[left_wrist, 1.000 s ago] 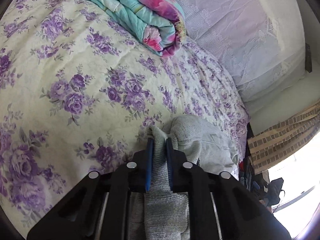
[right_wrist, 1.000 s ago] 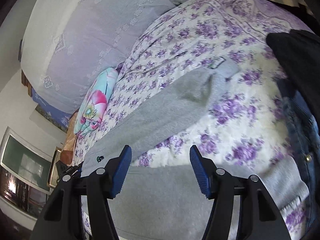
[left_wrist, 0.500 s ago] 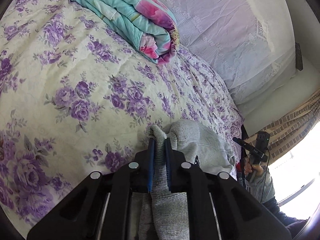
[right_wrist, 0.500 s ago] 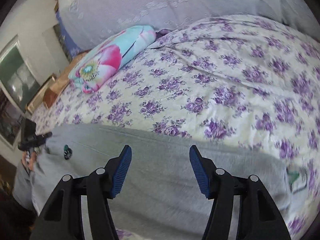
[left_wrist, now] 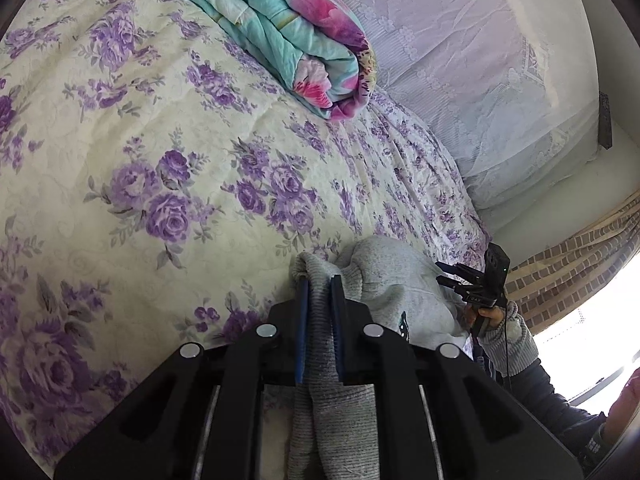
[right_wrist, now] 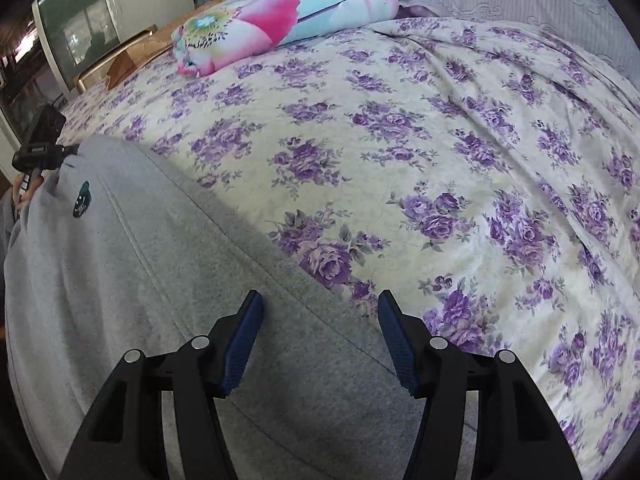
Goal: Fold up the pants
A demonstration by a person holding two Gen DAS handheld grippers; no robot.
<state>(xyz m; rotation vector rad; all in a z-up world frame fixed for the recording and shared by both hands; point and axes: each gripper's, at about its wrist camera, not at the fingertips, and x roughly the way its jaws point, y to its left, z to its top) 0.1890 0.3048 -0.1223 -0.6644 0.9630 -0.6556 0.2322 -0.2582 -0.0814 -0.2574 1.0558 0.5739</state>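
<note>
The grey sweatpants [right_wrist: 132, 280] lie spread on the purple-flowered bedspread [right_wrist: 440, 160], filling the lower left of the right wrist view, with a small dark logo [right_wrist: 82, 199] near the waist. My left gripper [left_wrist: 319, 280] is shut on a bunched edge of the pants [left_wrist: 384, 284], which hang through the jaws. My right gripper [right_wrist: 320, 300] is open and empty, low over the pants' upper edge. It also shows in the left wrist view [left_wrist: 476, 280], held in a gloved hand beside the pants.
A folded teal and pink floral quilt [left_wrist: 280, 24] lies at the bed's far side, also in the right wrist view [right_wrist: 280, 16]. A lace-covered headboard [left_wrist: 480, 80] stands behind. A patterned curtain [left_wrist: 580, 272] hangs right. An old television [right_wrist: 80, 20] stands far left.
My right gripper has swung round and come down low over the pants, staying open. My left gripper keeps its hold on the pants edge and has shifted slightly.
</note>
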